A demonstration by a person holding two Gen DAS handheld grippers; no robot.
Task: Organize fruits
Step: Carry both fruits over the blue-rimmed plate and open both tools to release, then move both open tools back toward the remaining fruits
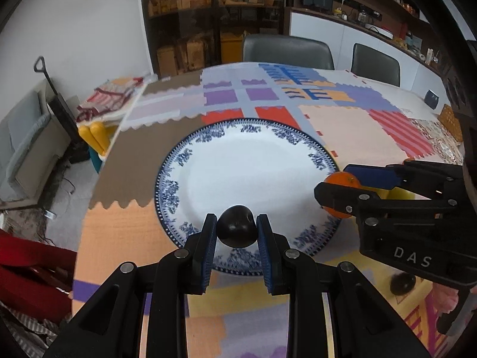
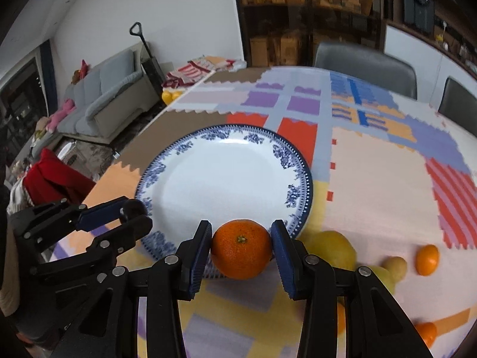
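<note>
A white plate with a blue patterned rim (image 1: 182, 161) (image 2: 298, 176) lies on the patchwork tablecloth, nothing on it. My left gripper (image 1: 237, 231) is shut on a dark round fruit (image 1: 237, 229) above the plate's near rim. My right gripper (image 2: 241, 249) is shut on an orange (image 2: 241, 249) just over the plate's near right edge. In the left wrist view the right gripper (image 1: 337, 183) comes in from the right with the orange (image 1: 342, 179). In the right wrist view the left gripper (image 2: 135, 213) sits at the plate's left with the dark fruit (image 2: 132, 208).
Loose fruit lies right of the plate: a yellow lemon (image 2: 334, 249), a pear-like fruit (image 2: 393, 267), small oranges (image 2: 427, 259) (image 2: 426, 332). Another dark fruit (image 1: 402, 283) rests near the front. Grey chairs (image 1: 286, 50) stand behind the table; the table's left edge (image 1: 101, 173) drops to the floor.
</note>
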